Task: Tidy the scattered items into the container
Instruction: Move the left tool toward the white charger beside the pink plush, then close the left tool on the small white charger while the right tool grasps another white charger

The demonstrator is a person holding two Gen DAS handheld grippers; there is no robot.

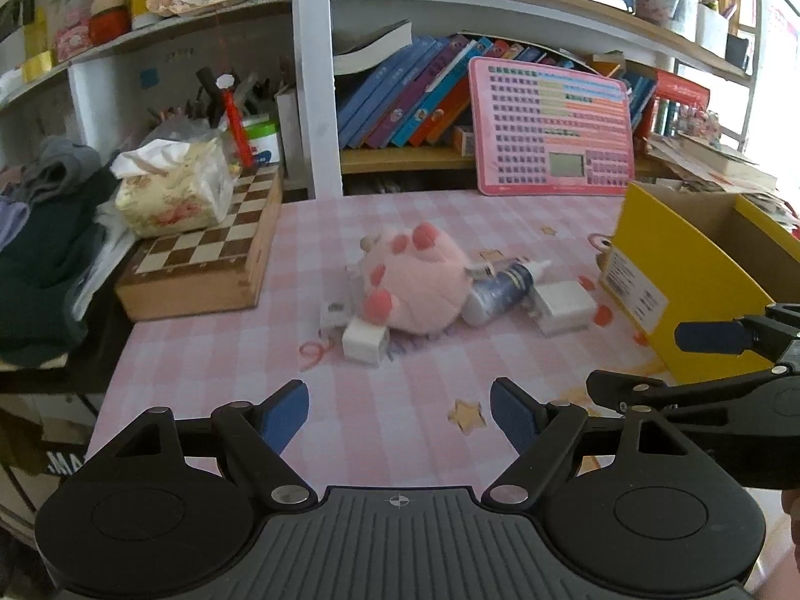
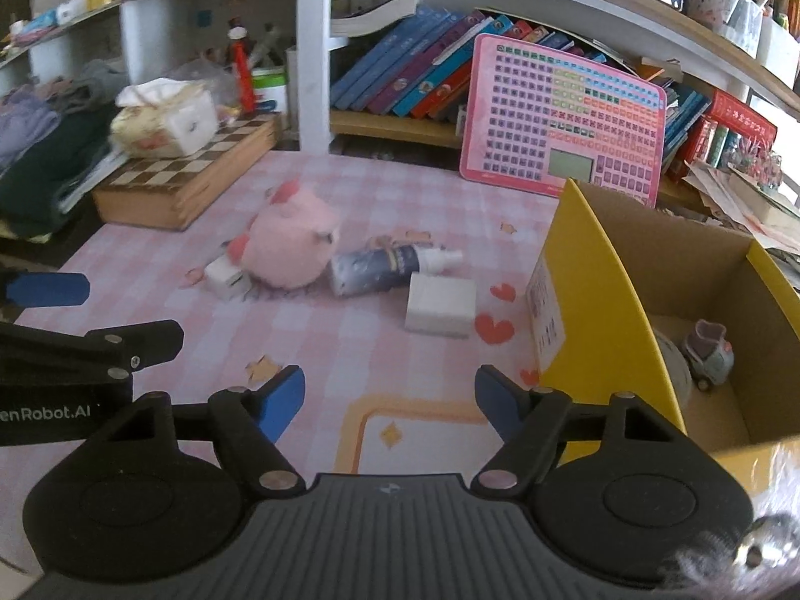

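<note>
Left wrist view: left gripper (image 1: 399, 412) jaws apart, nothing between them, over the pink checked mat (image 1: 380, 430); pink plush (image 1: 412, 282), dark bottle (image 1: 500, 287) and white blocks lie clustered mid-mat, yellow box (image 1: 665, 270) at right. Right wrist view: right gripper (image 2: 390, 400) jaws apart and empty, beside the box's near wall (image 2: 607, 300); small toy car (image 2: 707, 355) inside the box.

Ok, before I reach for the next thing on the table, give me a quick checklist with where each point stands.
1. Left gripper empty, open: ok.
2. Right gripper empty, open: ok.
3. Yellow box open on top, room inside: ok.
4. White block lies apart from the box, clear above: ok.
5. Spray bottle free of the pink plush toy: not ok, they touch.
6. Small white cube free of the toy: cannot tell.
</note>
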